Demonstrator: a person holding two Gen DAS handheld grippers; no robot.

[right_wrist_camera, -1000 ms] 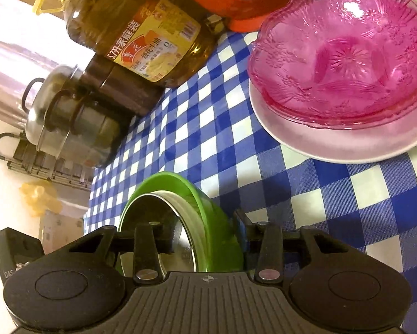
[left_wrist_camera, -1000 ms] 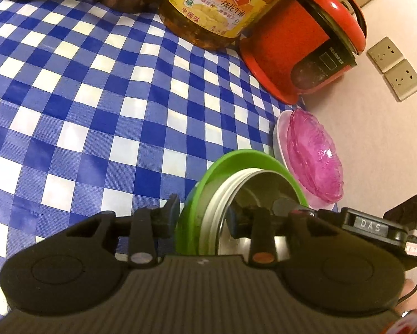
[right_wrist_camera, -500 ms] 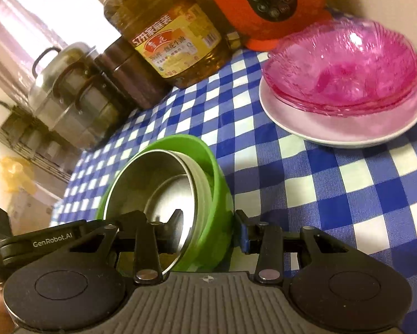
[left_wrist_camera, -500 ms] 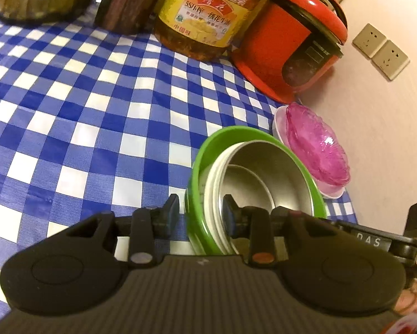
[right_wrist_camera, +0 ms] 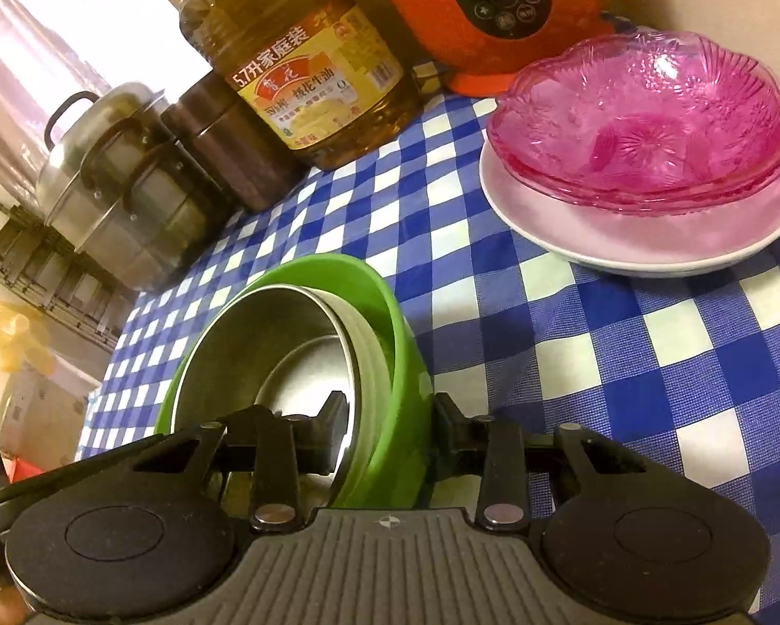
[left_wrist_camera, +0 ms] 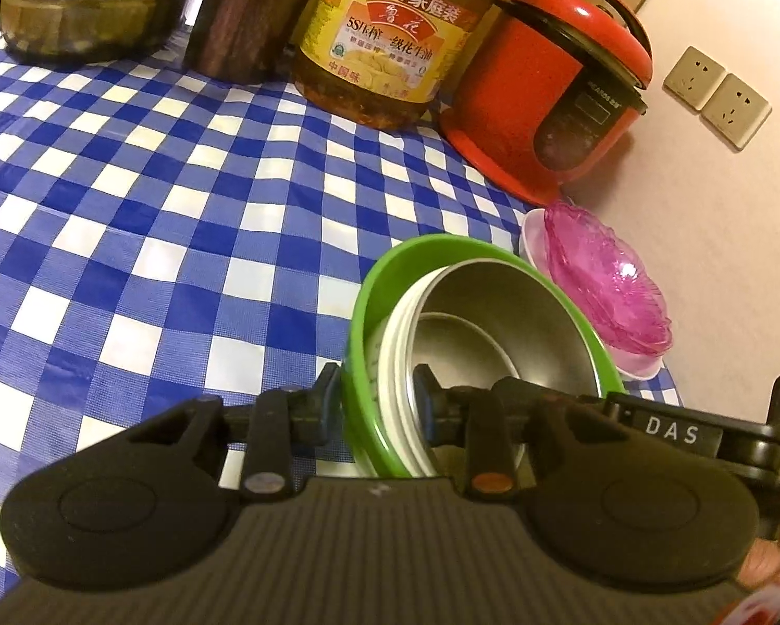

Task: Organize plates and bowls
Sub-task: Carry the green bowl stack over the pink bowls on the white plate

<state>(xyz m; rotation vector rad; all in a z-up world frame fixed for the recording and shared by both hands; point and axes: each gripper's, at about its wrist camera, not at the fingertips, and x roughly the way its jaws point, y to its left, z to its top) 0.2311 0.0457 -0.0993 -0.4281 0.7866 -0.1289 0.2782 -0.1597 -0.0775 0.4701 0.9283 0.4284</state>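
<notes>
A green bowl (left_wrist_camera: 369, 302) with a steel bowl (left_wrist_camera: 499, 323) nested in it is held between both grippers. My left gripper (left_wrist_camera: 376, 401) is shut on its left rim. My right gripper (right_wrist_camera: 390, 429) is shut on its right rim; the green bowl (right_wrist_camera: 390, 323) and steel bowl (right_wrist_camera: 264, 344) show there too. The bowls hang tilted over the blue checked cloth. Pink glass bowls (right_wrist_camera: 645, 114) are stacked on a white plate (right_wrist_camera: 645, 247) at the right, also in the left wrist view (left_wrist_camera: 603, 281).
A red rice cooker (left_wrist_camera: 551, 88), a big oil bottle (left_wrist_camera: 395, 31), a dark brown jar (left_wrist_camera: 249, 10) and a steel pot (right_wrist_camera: 113, 192) stand along the back of the cloth. A wall with sockets (left_wrist_camera: 718, 94) is close on the right.
Both grippers have lifted the nested bowls and tipped back, so more of the back row and the bowls' inside shows. The grip is unchanged.
</notes>
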